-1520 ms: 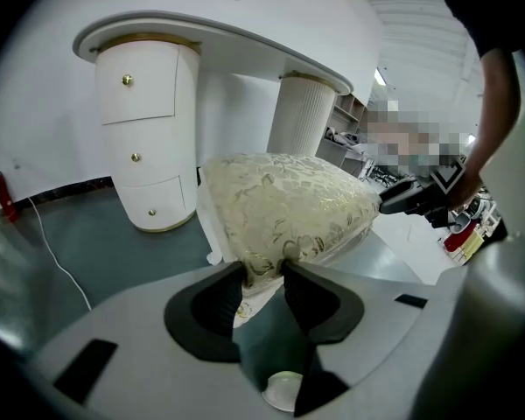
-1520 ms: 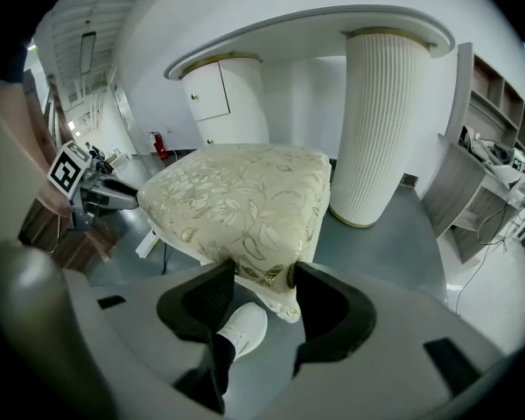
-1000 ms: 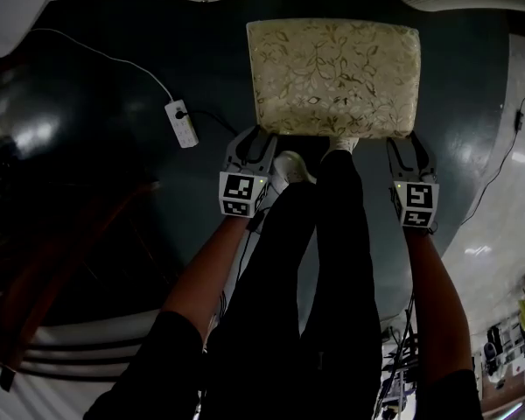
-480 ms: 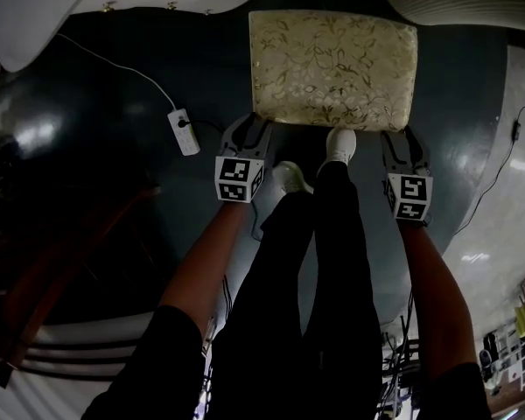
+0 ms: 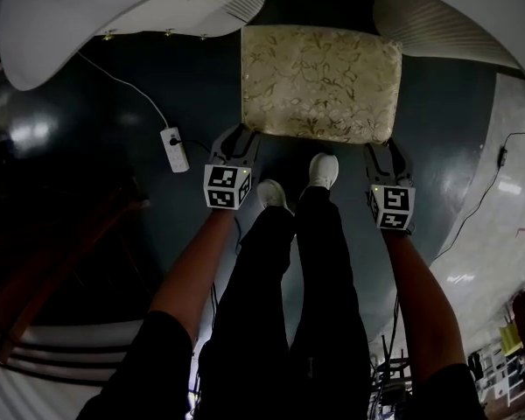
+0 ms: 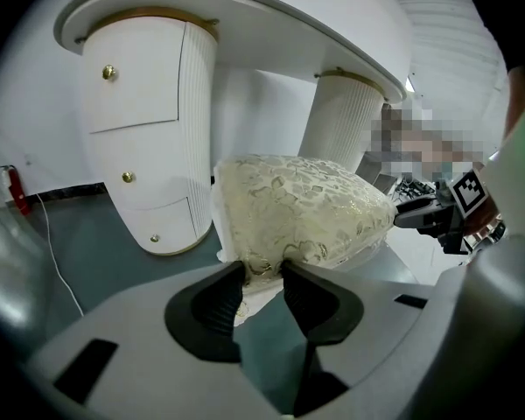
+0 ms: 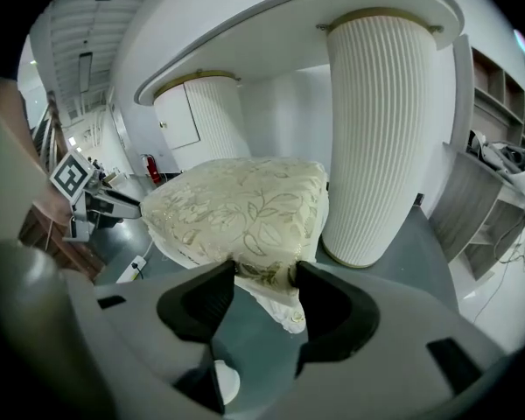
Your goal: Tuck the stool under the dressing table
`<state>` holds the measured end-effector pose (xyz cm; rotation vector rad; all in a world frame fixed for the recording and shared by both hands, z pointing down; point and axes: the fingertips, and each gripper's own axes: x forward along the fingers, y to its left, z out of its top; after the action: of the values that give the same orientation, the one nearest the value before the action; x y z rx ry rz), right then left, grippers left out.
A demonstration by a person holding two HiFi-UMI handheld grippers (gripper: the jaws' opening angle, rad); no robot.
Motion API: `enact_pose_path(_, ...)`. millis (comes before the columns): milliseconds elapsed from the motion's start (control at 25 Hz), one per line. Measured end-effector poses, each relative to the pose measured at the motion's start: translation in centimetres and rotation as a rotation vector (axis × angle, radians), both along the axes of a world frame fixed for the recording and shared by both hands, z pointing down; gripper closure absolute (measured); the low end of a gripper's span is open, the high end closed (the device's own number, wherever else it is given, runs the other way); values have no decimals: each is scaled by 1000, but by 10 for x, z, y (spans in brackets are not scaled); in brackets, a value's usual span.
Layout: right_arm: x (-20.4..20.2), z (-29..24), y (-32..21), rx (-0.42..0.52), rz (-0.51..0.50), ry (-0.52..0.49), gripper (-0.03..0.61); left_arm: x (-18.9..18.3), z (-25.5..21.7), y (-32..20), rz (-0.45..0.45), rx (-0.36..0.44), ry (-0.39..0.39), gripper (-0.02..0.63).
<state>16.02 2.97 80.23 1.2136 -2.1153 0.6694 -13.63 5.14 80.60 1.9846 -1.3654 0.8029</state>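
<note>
Stool [image 5: 319,81] | near corners between fingers [image 6: 220,294] | left gripper [image 6: 262,274] clamped on it | right gripper [image 7: 264,274] clamped too

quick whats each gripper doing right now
left gripper: closed on the near left corner of the stool
right gripper: closed on the stool's near right corner

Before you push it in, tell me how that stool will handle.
The stool probably slides rather than tips: it looks low and wide on a glossy floor. Its padded top likely gives where the fingers pinch its corners, so steering may feel spongy.
</note>
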Motion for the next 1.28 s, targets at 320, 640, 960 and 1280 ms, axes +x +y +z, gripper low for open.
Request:
enact_pose_path(320,2,2,-2,59,26,1,350,2,4,-2,-45,53,23,463)
enact_pose_path(640,0,3,-1,73,55,23,350,-1,3,-6,-33,66,2,465)
enact_pose_path(960,-2,6,0,88,67,25,350,-3,5,-4,-63,78,16,466)
enact_pose_path(1280,-1,-1,-3,89,35,50,350,-2,1,-4,-67,69,24,466)
